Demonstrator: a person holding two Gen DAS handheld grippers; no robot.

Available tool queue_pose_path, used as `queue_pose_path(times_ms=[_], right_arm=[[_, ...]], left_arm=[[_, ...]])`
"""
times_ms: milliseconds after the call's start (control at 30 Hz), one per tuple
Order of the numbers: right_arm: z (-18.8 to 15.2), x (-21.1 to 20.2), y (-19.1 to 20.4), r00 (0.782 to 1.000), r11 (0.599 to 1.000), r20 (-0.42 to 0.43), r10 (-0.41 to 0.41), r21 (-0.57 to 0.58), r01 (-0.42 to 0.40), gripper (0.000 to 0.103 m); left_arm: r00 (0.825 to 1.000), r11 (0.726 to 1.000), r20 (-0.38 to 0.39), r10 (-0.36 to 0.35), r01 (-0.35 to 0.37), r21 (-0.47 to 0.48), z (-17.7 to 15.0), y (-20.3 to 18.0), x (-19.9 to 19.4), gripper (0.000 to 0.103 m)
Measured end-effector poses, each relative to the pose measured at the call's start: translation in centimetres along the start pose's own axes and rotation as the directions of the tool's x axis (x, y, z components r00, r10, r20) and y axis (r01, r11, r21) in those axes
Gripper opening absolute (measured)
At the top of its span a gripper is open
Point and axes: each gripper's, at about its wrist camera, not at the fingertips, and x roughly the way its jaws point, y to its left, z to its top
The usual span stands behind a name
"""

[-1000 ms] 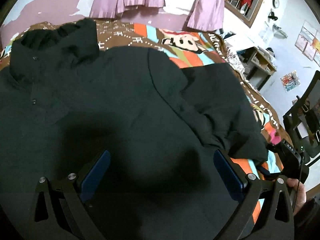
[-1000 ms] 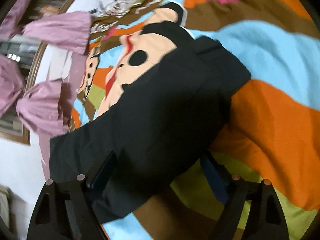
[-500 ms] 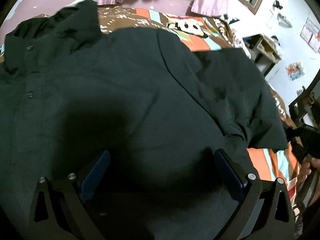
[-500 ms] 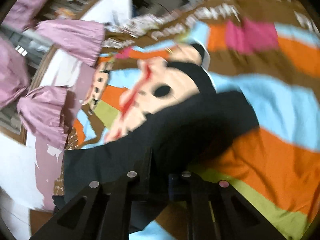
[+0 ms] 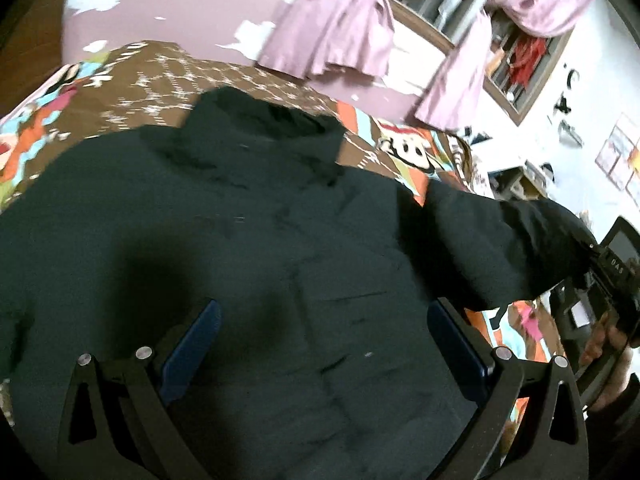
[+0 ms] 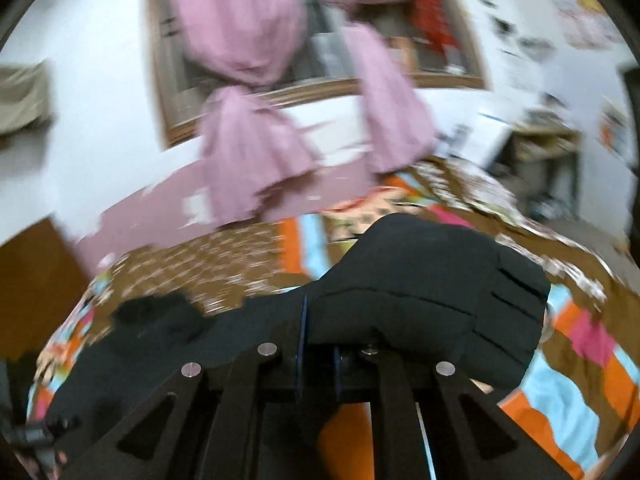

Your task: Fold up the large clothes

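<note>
A large black jacket (image 5: 248, 248) lies spread on the bed, collar toward the wall. My left gripper (image 5: 324, 340) hangs over its lower body, open, the blue pads (image 5: 192, 344) wide apart and gripping nothing. The jacket's right sleeve (image 5: 500, 248) is lifted off the bed. In the left wrist view it runs to my right gripper (image 5: 600, 268), which a hand (image 5: 604, 340) holds. In the right wrist view my right gripper (image 6: 318, 336) is shut on the sleeve (image 6: 424, 280), whose cuff end drapes over the fingers. The jacket body (image 6: 132, 344) trails away to the lower left.
A colourful cartoon blanket (image 5: 132, 84) covers the bed (image 6: 580, 380). Pink curtains (image 6: 248, 152) hang at a window behind it. A desk with clutter (image 6: 536, 140) stands at the right, and a brown door (image 6: 32, 280) at the left. A dark chair (image 5: 624, 240) is beside the bed.
My right gripper closed on the sleeve, rolled upright and lifted it off the blanket. My left gripper stayed open and drew back, so the whole collar and the raised sleeve now show.
</note>
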Motion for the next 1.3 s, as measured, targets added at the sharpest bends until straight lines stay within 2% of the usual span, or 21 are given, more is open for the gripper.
queue_pose_path(times_ms=[100, 167, 233, 300, 367, 500, 567, 600, 633, 667, 700, 833, 900, 1033, 1133, 1200, 1233, 1267, 1300], right_arm=[[-1.3, -0.2, 6.3, 0.997, 0.985, -0.011, 0.075, -0.156, -0.075, 0.009], [-2.9, -0.3, 10.7, 0.994, 0.946, -0.015, 0.111, -0.304, -0.110, 0.009], [-5.1, -0.1, 14.9, 0.989, 0.884, -0.030, 0.142, -0.446, -0.141, 0.009], [-8.0, 0.3, 19.1, 0.982, 0.803, -0.075, 0.176, -0.566, -0.187, 0.009], [-10.2, 1.0, 21.7, 0.973, 0.750, -0.127, 0.194, -0.619, -0.231, 0.009], [-16.3, 3.0, 26.6, 0.939, 0.608, -0.290, 0.182, -0.717, -0.340, 0.011], [-18.9, 4.1, 27.7, 0.914, 0.562, -0.374, 0.154, -0.728, -0.393, 0.024], [-20.3, 4.6, 28.1, 0.897, 0.537, -0.422, 0.132, -0.730, -0.423, 0.038], [-21.6, 5.0, 28.5, 0.882, 0.515, -0.456, 0.116, -0.731, -0.446, 0.045], [-22.5, 5.0, 29.1, 0.877, 0.503, -0.468, 0.113, -0.734, -0.456, 0.060], [-23.2, 4.9, 29.2, 0.873, 0.496, -0.474, 0.114, -0.734, -0.464, 0.067], [-23.7, 4.2, 28.0, 0.859, 0.520, -0.494, 0.138, -0.702, -0.487, 0.073], [-23.1, 3.6, 26.4, 0.857, 0.578, -0.501, 0.119, -0.667, -0.470, 0.076], [-21.9, 2.6, 23.4, 0.874, 0.700, -0.477, 0.095, -0.592, -0.399, 0.079], [-20.8, 2.7, 20.8, 0.876, 0.779, -0.476, 0.079, -0.519, -0.352, 0.079], [-20.3, 3.0, 19.9, 0.873, 0.819, -0.483, 0.069, -0.472, -0.326, 0.079], [-20.1, 2.9, 19.4, 0.871, 0.832, -0.486, 0.069, -0.454, -0.319, 0.079], [-19.9, 3.0, 19.1, 0.870, 0.843, -0.488, 0.068, -0.438, -0.311, 0.079], [-19.8, 2.9, 18.8, 0.871, 0.850, -0.488, 0.066, -0.429, -0.305, 0.079]], left_arm=[[0.999, 0.999, 0.031, -0.016, 0.018, -0.047, -0.5, 3.0, -4.0, 0.101], [0.998, 0.997, 0.051, -0.026, 0.030, -0.073, -0.8, 4.6, -6.1, 0.101], [0.997, 0.994, 0.068, -0.037, 0.044, -0.100, -1.2, 6.0, -8.0, 0.101], [0.994, 0.988, 0.084, -0.069, 0.080, -0.131, -1.5, 7.4, -9.7, 0.101], [0.990, 0.981, 0.093, -0.102, 0.116, -0.158, -1.9, 8.6, -10.6, 0.101], [0.983, 0.957, 0.090, -0.161, 0.178, -0.231, -3.1, 11.4, -11.3, 0.101], [0.982, 0.946, 0.078, -0.172, 0.187, -0.266, -3.9, 12.9, -11.4, 0.101], [0.982, 0.941, 0.075, -0.175, 0.189, -0.280, -4.2, 13.6, -11.3, 0.101], [0.982, 0.937, 0.072, -0.175, 0.188, -0.296, -4.5, 14.2, -11.3, 0.101], [0.982, 0.932, 0.071, -0.177, 0.191, -0.308, -4.7, 14.8, -11.2, 0.101], [0.980, 0.925, 0.071, -0.186, 0.199, -0.324, -5.0, 15.5, -11.3, 0.101], [0.970, 0.905, 0.061, -0.236, 0.242, -0.351, -5.6, 17.0, -11.0, 0.101], [0.970, 0.910, 0.051, -0.239, 0.242, -0.336, -5.5, 17.0, -10.8, 0.101], [0.989, 0.942, -0.008, -0.150, 0.141, -0.304, -5.2, 16.1, -9.9, 0.101], [0.999, 0.965, -0.031, -0.044, 0.035, -0.258, -4.9, 14.5, -9.4, 0.099], [0.999, 0.977, -0.036, 0.028, -0.035, -0.209, -4.9, 13.4, -9.2, 0.081], [0.998, 0.980, -0.047, 0.034, -0.043, -0.192, -4.9, 13.0, -8.9, 0.056], [0.997, 0.983, -0.072, 0.033, -0.045, -0.179, -4.9, 12.5, -8.4, 0.046], [0.994, 0.984, -0.094, 0.056, -0.070, -0.161, -5.1, 12.2, -7.9, 0.046]])
